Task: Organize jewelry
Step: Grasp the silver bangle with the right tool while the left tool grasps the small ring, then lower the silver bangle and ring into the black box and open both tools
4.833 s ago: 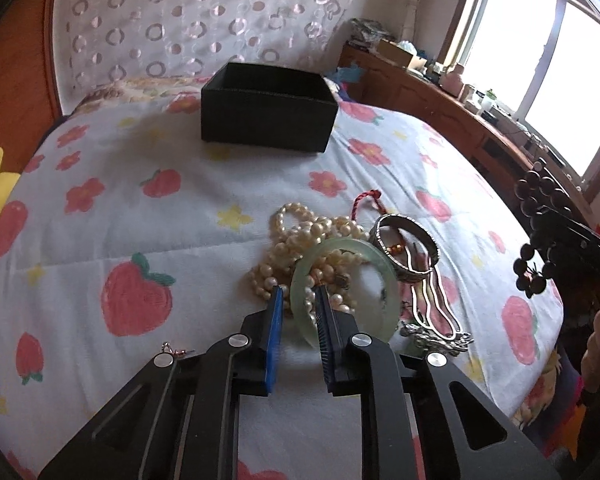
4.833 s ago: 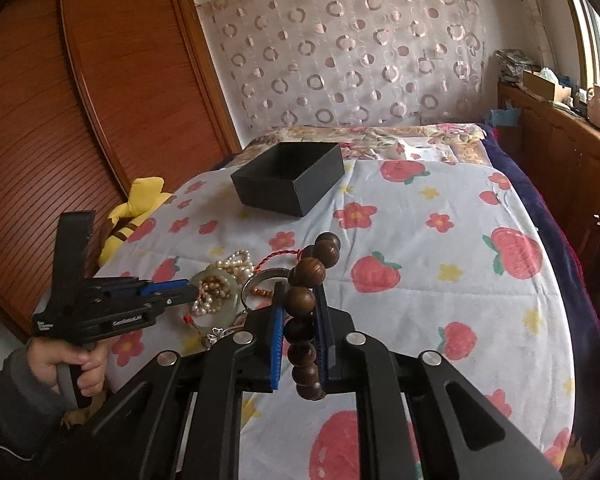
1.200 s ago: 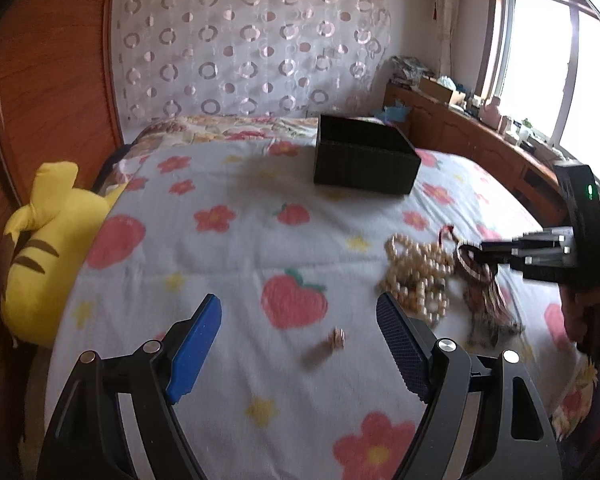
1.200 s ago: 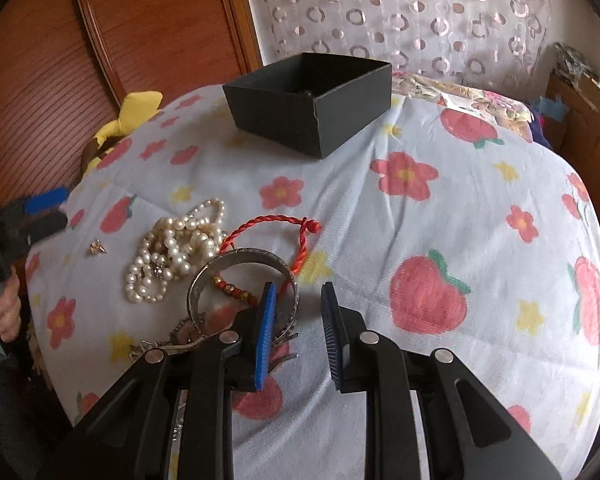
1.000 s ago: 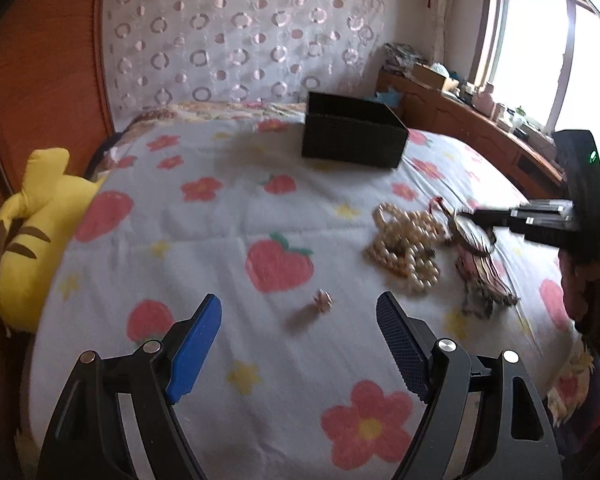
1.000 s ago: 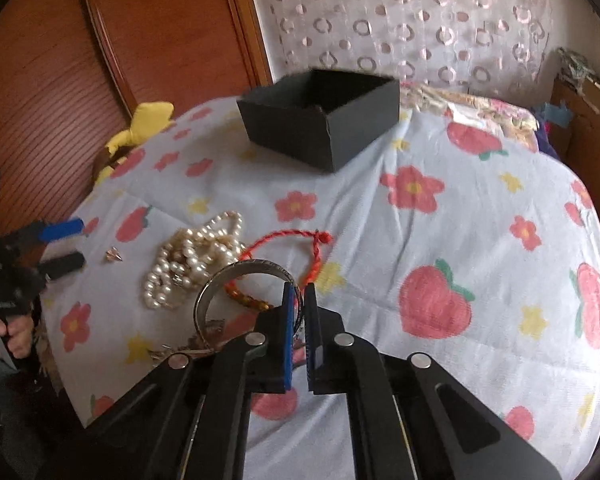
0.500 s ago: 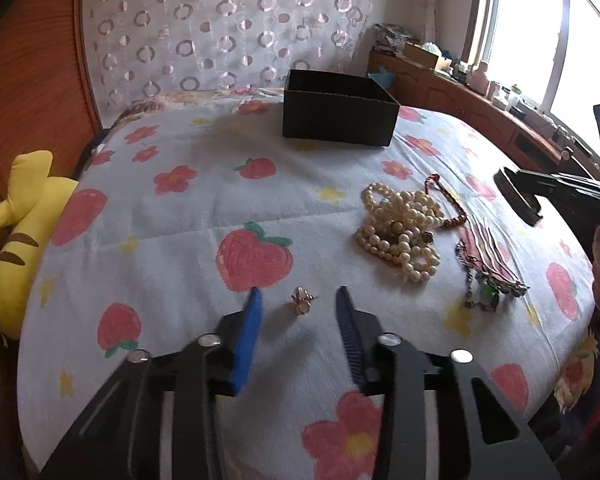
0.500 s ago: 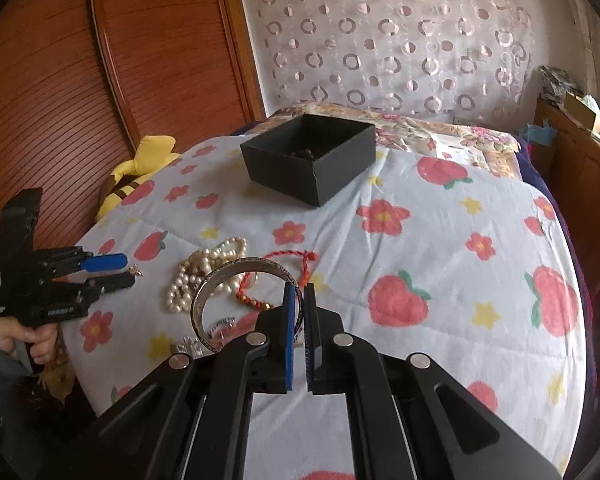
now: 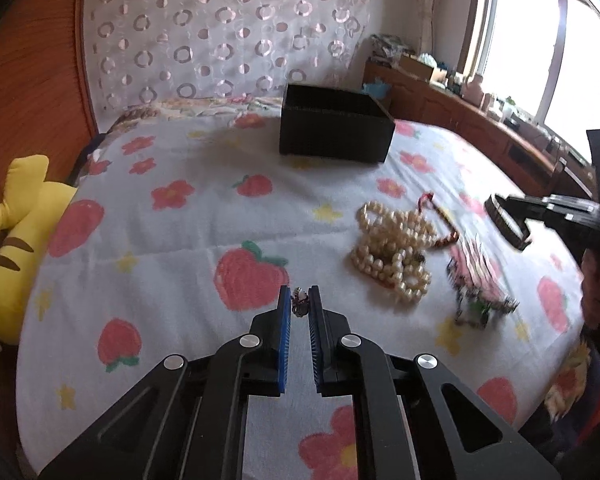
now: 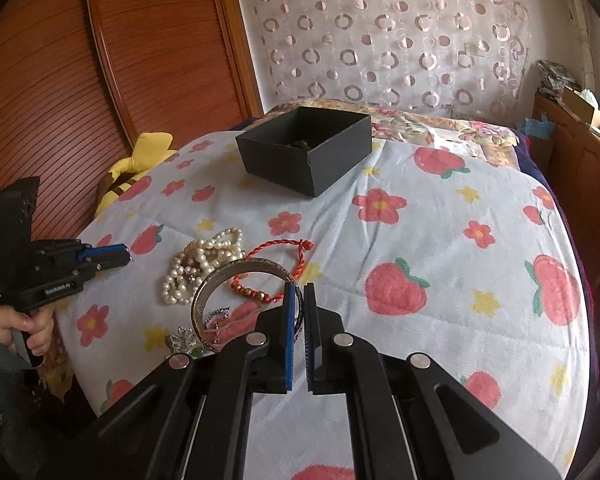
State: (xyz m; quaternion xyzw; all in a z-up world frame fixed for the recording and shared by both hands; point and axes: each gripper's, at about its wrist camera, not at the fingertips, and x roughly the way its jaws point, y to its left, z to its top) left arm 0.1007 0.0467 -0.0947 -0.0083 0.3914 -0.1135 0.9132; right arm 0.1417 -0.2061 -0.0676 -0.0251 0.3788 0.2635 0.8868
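My left gripper (image 9: 299,300) is shut on a small earring (image 9: 299,305) just above the flowered bedspread. My right gripper (image 10: 299,296) is shut on a silver bangle (image 10: 220,280) and holds it above the bed; it also shows in the left wrist view (image 9: 507,222). A pearl necklace (image 9: 394,248) lies in a heap with a red cord bracelet (image 10: 278,246) and a silver hair comb (image 9: 478,300) beside it. An open black box (image 10: 306,152) stands at the far end of the bed; dark beads lie inside.
A yellow plush toy (image 9: 16,236) lies at the bed's left edge against the wooden headboard (image 10: 60,80). A wooden sideboard (image 9: 480,132) with clutter runs under the window on the right. The bed's near edge drops off below the grippers.
My left gripper has closed from wide open onto the earring. My right gripper shut on the silver bangle and lifted it off the jewelry heap.
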